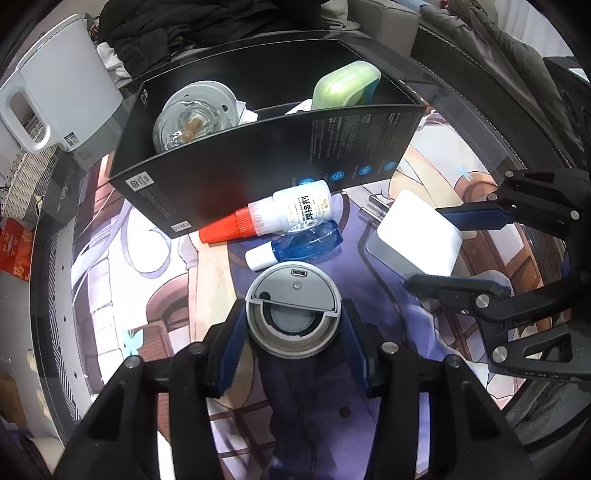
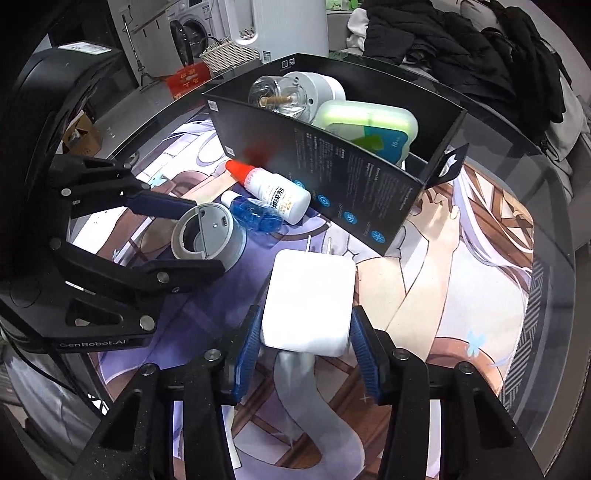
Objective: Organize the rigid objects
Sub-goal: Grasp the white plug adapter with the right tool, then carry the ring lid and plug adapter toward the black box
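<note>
Glossy printed mat [image 2: 461,280]: boxy white charger [image 2: 308,299], round grey device [image 1: 293,308].

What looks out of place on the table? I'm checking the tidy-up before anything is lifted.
Two bottles lie on their sides outside the black box: a white bottle with a red cap resting partly on a blue bottle. The gray round device and white charger are also outside the box, each between a gripper's fingers.

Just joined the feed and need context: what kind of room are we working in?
Most likely a home living or utility area: a front-loading washing machine in the background, dark clothes piled on seating, and a round glass table over an anime-print mat.
</note>
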The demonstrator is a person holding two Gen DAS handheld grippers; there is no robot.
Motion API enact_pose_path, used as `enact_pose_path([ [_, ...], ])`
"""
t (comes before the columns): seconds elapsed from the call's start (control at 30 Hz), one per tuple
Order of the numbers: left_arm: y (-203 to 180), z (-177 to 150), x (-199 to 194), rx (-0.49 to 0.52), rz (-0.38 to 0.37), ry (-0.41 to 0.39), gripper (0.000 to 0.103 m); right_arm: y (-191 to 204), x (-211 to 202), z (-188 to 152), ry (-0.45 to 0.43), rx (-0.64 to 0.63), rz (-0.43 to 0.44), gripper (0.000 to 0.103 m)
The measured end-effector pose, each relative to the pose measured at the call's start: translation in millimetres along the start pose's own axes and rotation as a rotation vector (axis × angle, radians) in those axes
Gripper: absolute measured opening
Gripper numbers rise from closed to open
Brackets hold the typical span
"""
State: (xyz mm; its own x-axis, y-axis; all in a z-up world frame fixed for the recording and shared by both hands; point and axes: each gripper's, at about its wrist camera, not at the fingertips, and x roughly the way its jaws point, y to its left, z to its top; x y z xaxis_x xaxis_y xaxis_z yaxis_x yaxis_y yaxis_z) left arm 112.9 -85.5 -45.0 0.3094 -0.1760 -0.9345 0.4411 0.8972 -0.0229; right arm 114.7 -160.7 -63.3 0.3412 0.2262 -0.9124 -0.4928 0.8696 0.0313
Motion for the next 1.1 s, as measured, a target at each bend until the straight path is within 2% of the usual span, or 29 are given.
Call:
enact_pose_path([
  [0.3, 3, -3, -8, -0.009, -0.011, -0.011, 0.048, -4, -9, -5, -0.008, 0.014, 0.008, 0.045],
  [0.5, 4, -5, -4, -0.007, -0.011, 0.005, 0.048, 5, -5, -7, -0.007, -0.019, -0.04, 0.045],
  [0.53, 5, -4, -3, -0.009, -0.01, 0.005, 0.048, 7, -6, -6, -0.014, -0.025, -0.051, 0.046],
  [0.6, 8, -4, -3, -0.015, -0.008, 0.006, 0.048, 10, -7, -3, -0.027, -0.029, -0.065, 0.055],
  [0.83, 13, -4, 0, -0.017, 0.011, 0.006, 0.049, 11, 2, 5, -0.019, -0.011, -0.062, 0.056],
  [0.87, 14, -4, 0, -0.017, 0.01, 0.007, 0.049, 10, 3, 5, -0.016, -0.006, -0.061, 0.056],
  [0.93, 15, -5, 0, -0.023, 0.004, 0.005, 0.048, 9, 5, 5, -0.008, 0.0, -0.06, 0.045],
  [1.1, 12, -6, -9, -0.014, 0.005, -0.021, 0.048, 6, 3, 4, 0.002, 0.01, -0.042, 0.045],
])
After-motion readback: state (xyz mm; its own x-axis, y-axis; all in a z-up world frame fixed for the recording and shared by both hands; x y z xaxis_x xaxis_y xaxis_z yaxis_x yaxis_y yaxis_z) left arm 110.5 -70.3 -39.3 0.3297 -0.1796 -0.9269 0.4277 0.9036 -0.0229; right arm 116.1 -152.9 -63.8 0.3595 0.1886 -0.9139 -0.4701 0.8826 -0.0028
